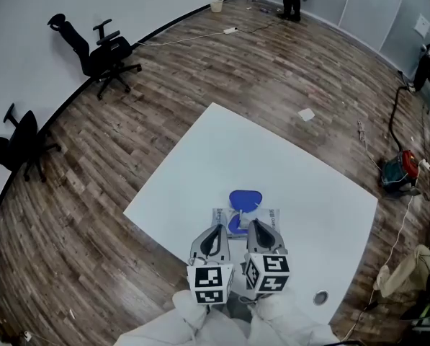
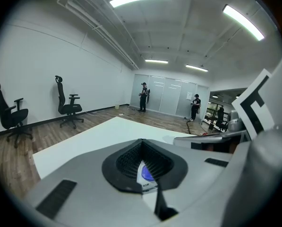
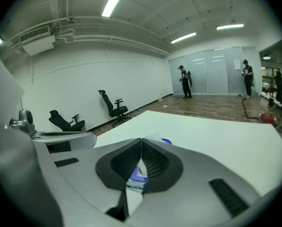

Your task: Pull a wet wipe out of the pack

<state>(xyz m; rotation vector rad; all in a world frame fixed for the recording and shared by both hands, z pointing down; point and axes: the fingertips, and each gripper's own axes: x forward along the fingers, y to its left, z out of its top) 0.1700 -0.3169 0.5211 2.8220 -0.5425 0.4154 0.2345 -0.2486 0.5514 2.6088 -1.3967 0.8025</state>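
I hold my left gripper [image 1: 217,229] and my right gripper [image 1: 257,226] side by side over the white surface [image 1: 222,150]. Both have their jaws pressed together, with nothing between them. The wet wipe pack [image 1: 271,215] lies flat on the surface, just under and in front of both tips. I cannot tell if the tips touch it. Its blue lid [image 1: 245,199] is open and lies beyond the pack, away from the grippers.

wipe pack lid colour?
Blue. The lid shows clearest in the head view.
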